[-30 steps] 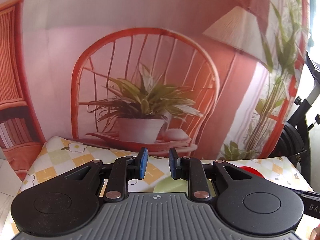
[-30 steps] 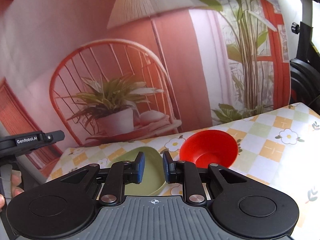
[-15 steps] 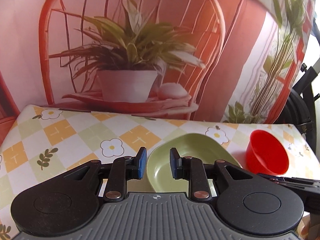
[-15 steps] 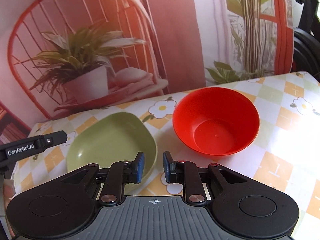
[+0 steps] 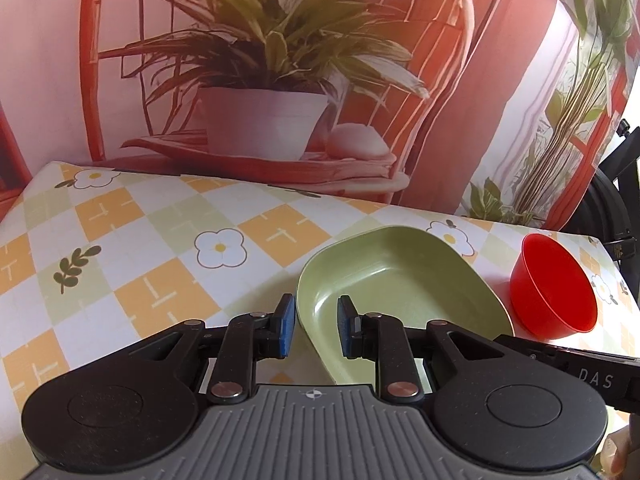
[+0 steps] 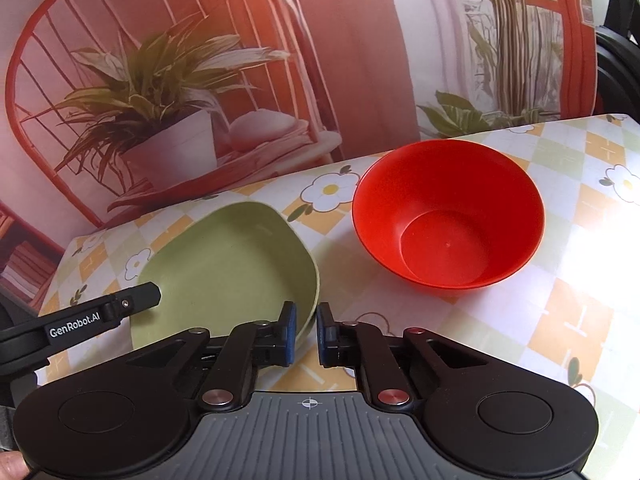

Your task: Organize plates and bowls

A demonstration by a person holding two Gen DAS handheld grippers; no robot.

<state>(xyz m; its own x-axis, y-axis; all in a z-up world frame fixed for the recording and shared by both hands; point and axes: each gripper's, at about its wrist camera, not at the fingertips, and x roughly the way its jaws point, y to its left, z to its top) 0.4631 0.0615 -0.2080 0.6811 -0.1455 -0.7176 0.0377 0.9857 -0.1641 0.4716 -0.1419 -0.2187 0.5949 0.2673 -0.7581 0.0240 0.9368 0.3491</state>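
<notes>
Ideally the left gripper, jaws slightly apart astride the shallow green plastic plate's near rim, clamps squarely, while the right gripper, narrowly parted and empty, approaches the round red plastic bowl.

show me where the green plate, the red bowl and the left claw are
green plate [image 6: 224, 256], right wrist view, inner floor.
red bowl [image 6: 440, 248], right wrist view, inside bottom.
left claw [image 5: 316, 330], left wrist view, midway between fingertips.
</notes>
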